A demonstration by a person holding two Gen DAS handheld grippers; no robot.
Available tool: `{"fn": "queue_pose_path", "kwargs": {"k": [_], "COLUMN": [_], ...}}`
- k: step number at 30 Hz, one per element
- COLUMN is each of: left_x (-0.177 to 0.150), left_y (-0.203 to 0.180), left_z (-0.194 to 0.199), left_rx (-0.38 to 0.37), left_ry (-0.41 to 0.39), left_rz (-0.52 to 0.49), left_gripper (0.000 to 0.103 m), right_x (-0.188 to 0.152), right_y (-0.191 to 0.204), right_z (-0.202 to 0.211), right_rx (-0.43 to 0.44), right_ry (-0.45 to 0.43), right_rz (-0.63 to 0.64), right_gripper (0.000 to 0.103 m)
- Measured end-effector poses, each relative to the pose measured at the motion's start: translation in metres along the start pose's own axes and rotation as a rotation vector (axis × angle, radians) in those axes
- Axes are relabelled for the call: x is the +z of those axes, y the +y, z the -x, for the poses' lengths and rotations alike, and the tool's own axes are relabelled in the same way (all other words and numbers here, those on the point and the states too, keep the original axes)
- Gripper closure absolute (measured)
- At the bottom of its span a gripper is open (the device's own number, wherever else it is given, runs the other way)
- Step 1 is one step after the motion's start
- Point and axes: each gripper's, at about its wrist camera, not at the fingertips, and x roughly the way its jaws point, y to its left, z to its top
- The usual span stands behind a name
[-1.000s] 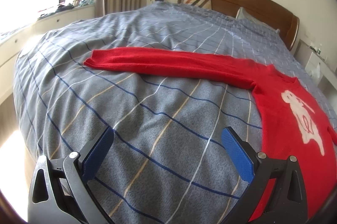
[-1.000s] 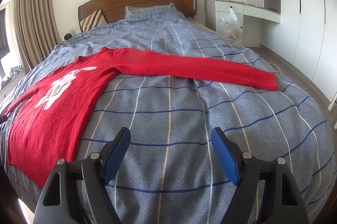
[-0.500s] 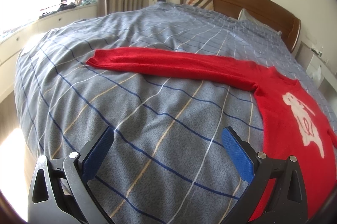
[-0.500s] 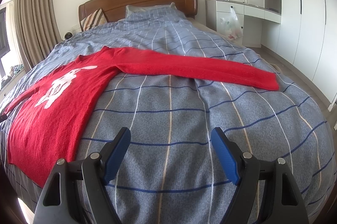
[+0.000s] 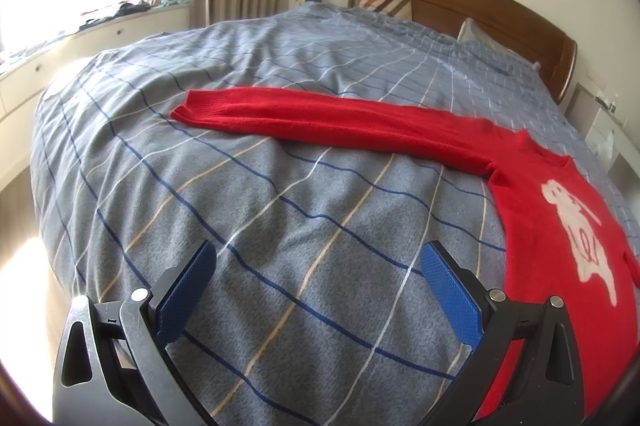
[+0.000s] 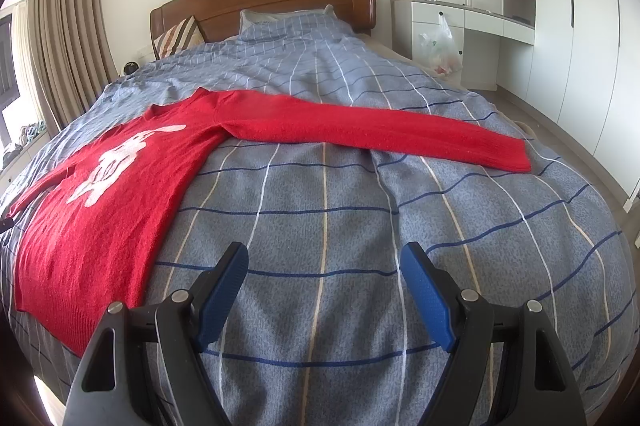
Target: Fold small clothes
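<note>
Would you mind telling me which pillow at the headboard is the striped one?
The striped pillow by the curtains; the other pillow matches the checked blue bedding.

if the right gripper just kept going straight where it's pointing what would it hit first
Probably the bare blue-grey checked bedspread. The right gripper is open and empty; the red sweater's sleeve lies farther up the bed, though depth is hard to judge.
</note>
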Motion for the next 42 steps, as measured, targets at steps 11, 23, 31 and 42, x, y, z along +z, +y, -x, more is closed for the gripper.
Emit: {"fn": "queue_pose_path", "kwargs": {"k": [11, 23, 31, 42], "left_x": [-0.0005, -0.0011, -0.0009, -0.0008], "left_y": [0.0018, 0.0032, 0.0048, 0.0047], "left_z": [-0.002, -0.0034, -0.0037, -0.0033], "left_rx": [0.004, 0.008, 0.01, 0.011], "left_ry": [0.003, 0.004, 0.001, 0.001], "left_rz": [0.008, 0.009, 0.013, 0.009], "left_gripper": [0.001, 0.001, 0.001, 0.001], "right_x": [0.0002, -0.0003, -0.0006, -0.0009], "right_y": [-0.0001, -0.0003, -0.0005, -0.0007], "right_z": [-0.0001, 0.0, 0.0001, 0.0001], "right_rx": [0.001, 0.001, 0.001, 0.002], "right_ry": [0.0, 0.0, 0.0, 0.0], "right_rz": [0.001, 0.0, 0.0, 0.0], "right_gripper": [0.025, 0.025, 0.025, 0.025]}}
